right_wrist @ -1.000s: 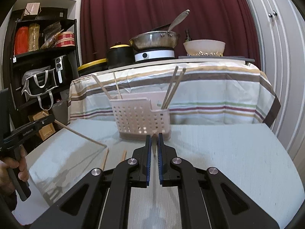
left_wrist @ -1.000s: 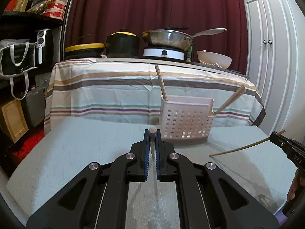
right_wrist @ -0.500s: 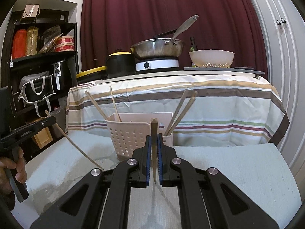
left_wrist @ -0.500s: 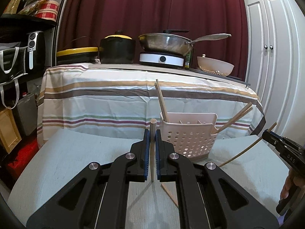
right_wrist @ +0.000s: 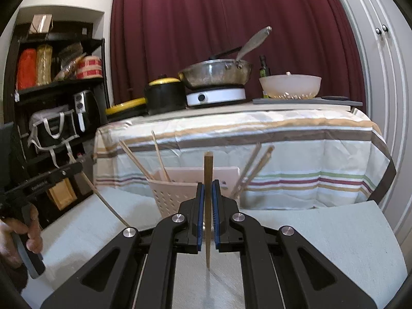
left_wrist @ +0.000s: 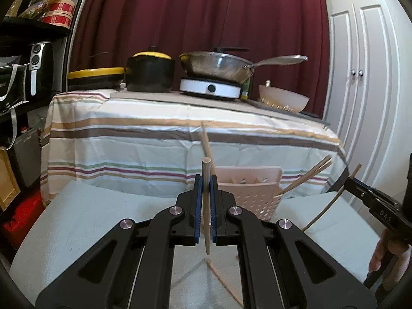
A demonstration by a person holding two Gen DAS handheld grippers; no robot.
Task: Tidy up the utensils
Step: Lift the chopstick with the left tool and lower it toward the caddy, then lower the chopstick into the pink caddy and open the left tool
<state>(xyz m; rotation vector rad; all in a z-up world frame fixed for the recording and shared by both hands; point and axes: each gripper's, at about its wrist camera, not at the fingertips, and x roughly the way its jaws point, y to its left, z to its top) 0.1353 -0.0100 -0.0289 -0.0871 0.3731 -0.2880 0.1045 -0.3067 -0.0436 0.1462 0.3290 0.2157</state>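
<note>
Two grippers, each clamped on one chopstick — left gripper (left_wrist: pixel 205 193) pinches a pale chopstick (left_wrist: pixel 206 180) upright, right gripper (right_wrist: pixel 208 198) a darker chopstick (right_wrist: pixel 208 180), also upright. Both held above the grey surface (right_wrist: pixel 334 231), w/ the perforated basket (right_wrist: pixel 172 195) just behind, 4 more sticks leaning in it. One loose stick (left_wrist: pixel 226 283) lies on the surface.
</note>
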